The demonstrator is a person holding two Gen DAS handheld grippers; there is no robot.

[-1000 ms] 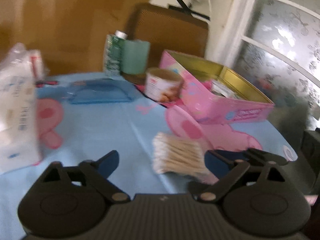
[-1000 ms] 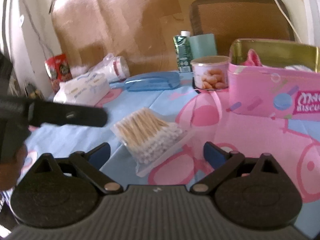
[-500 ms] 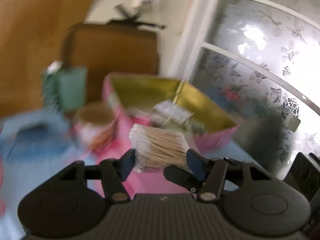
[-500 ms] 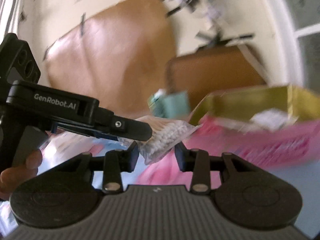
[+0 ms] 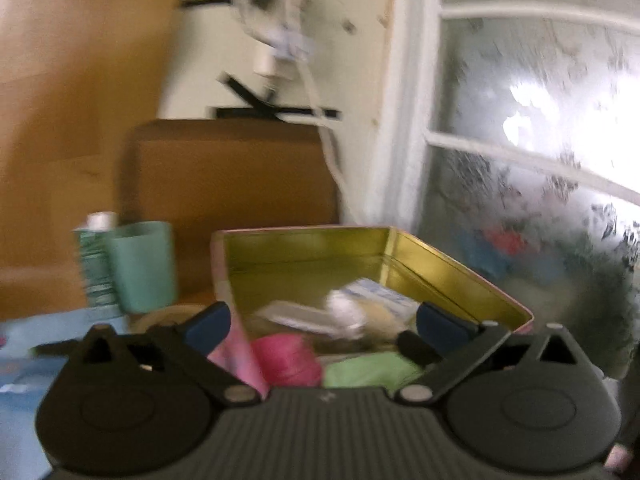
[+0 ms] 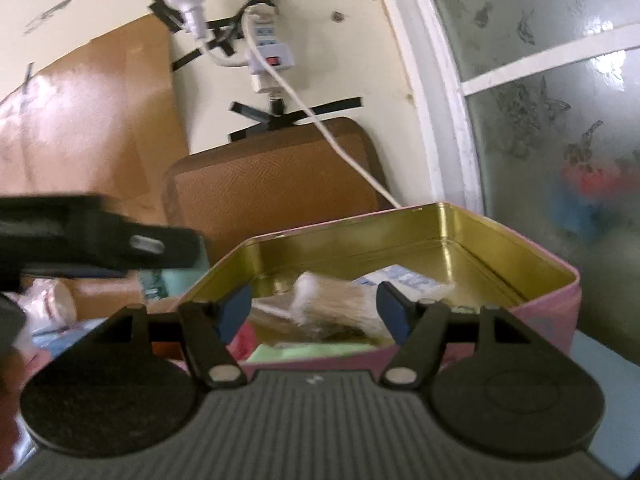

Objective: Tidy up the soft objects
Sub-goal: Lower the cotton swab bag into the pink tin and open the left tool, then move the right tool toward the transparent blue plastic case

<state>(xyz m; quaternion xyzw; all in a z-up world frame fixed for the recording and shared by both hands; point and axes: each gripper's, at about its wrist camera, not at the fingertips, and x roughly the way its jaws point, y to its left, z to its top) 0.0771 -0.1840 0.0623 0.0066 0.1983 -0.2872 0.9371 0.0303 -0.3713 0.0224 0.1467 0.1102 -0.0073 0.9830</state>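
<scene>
Counting by kind: two hand-held grippers are showing, the left hand-held gripper and the right hand-held gripper, both with jaws opening, and one pink tin is sitting open on the bench. Inside the tin, one pack of cotton swabs, one pink soft item, one green cloth and one white-and-blue packet are lying, though blur is hiding anything smaller. Beside the tin, one teal cup and one green carton are standing.
</scene>
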